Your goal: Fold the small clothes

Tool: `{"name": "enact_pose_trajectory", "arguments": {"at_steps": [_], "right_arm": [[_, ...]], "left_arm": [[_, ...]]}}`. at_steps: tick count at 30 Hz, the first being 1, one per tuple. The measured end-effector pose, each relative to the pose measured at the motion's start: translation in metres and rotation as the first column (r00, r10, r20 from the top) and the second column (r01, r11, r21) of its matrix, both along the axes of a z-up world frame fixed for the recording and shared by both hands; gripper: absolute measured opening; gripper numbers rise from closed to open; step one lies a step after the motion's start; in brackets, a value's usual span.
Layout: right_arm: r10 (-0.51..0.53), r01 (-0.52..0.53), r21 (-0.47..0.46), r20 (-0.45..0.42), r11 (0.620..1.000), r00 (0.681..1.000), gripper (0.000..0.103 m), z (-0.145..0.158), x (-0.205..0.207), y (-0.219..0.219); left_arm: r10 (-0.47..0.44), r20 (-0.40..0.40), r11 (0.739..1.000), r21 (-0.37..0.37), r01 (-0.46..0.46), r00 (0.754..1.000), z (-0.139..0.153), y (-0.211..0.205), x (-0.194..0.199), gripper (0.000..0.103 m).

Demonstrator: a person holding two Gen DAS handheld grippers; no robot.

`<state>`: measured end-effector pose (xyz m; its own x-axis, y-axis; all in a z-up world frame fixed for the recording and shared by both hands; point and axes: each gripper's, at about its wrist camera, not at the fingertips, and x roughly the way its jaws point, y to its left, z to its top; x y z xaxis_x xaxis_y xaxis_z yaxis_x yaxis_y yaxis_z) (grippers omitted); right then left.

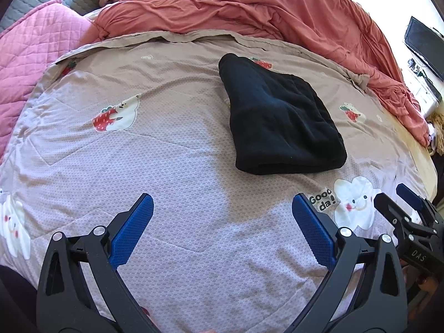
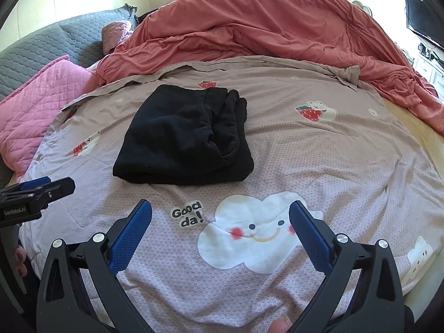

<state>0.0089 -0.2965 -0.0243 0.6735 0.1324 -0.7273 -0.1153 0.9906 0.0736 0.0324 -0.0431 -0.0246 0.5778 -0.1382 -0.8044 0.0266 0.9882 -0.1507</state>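
Along the left side of the bed lay a pink quilted pillow (image 2: 41, 102), with a grey quilted cushion (image 2: 55, 44) behind it. A mauve printed bedspread with cloud and strawberry pictures (image 1: 172, 149) covered the bed, and its left half was bare and flat, wide room for moving. The left claw (image 1: 222, 216) hovered over that bare stretch near the close edge, its blue-padded fingers (image 1: 131, 231) spread wide and holding nothing.

The folded black fleece garment (image 1: 280, 119) lay on the bedspread ahead of the left claw and off to its right, well apart from the fingertips. From the right claw (image 2: 220, 216), it sat ahead and to the left, its thick folded edge facing the claws. The right claw was likewise wide apart and empty, poised above a white smiling cloud print (image 2: 258, 233) just beside the words "Good da!".

Behind the garment a rumpled terracotta duvet (image 2: 263, 27) was heaped across the far side and down the right edge. Beyond that, a dark flat screen (image 1: 424, 47) stood at the far right.
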Motion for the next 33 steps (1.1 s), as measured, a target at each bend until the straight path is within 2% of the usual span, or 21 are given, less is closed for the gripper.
{"name": "enact_pose_trajectory", "arguments": {"at_steps": [33], "right_arm": [[-0.003,0.004,-0.022,0.012,1.000,1.000,0.099,0.0025,0.0008,-0.0049]], "left_arm": [[0.032,0.007,0.999,0.021,-0.032,0.999,0.0031,0.0041,-0.0017,0.094]]}}
